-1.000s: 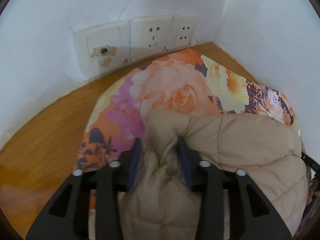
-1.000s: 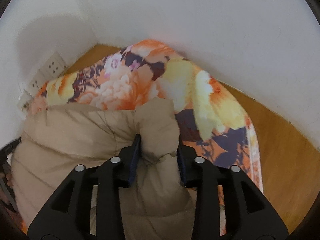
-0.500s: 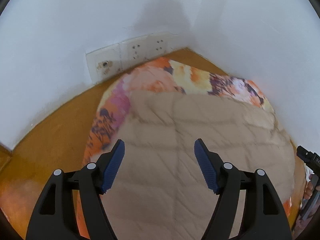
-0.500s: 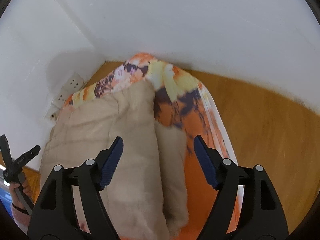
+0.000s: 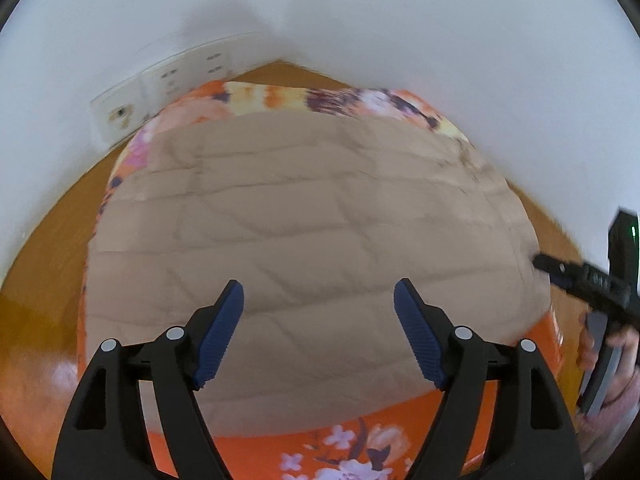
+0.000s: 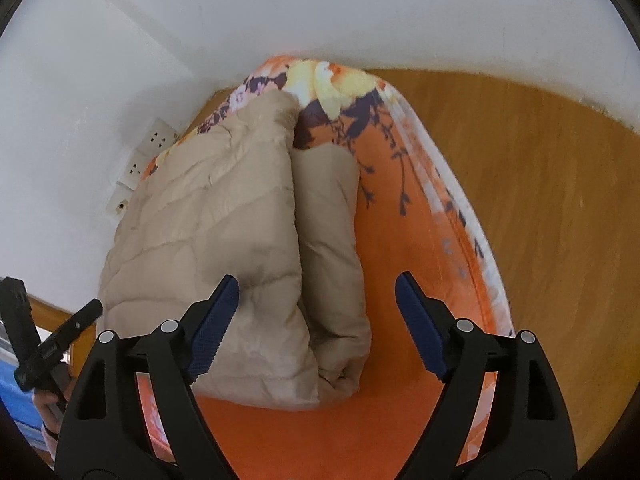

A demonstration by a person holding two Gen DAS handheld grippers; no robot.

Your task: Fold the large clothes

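Observation:
A beige quilted jacket (image 5: 312, 216) lies folded in a thick bundle on an orange floral cloth (image 5: 360, 436). In the right wrist view the jacket (image 6: 224, 248) shows two folded layers side by side on the cloth (image 6: 416, 248). My left gripper (image 5: 319, 332) is open and empty, raised above the jacket's near edge. My right gripper (image 6: 317, 324) is open and empty, above the jacket's right end. Each gripper also shows at the edge of the other's view: the right one (image 5: 580, 280), the left one (image 6: 52, 344).
The cloth covers part of a wooden table (image 6: 552, 240) set in a corner of white walls (image 5: 400, 24). Wall sockets (image 5: 176, 80) sit just behind the cloth on the left wall. A blue object (image 6: 16, 404) shows beyond the table's left edge.
Both grippers let go of the jacket's edge, opened wide and pulled back and up. The jacket now lies folded flat on the cloth.

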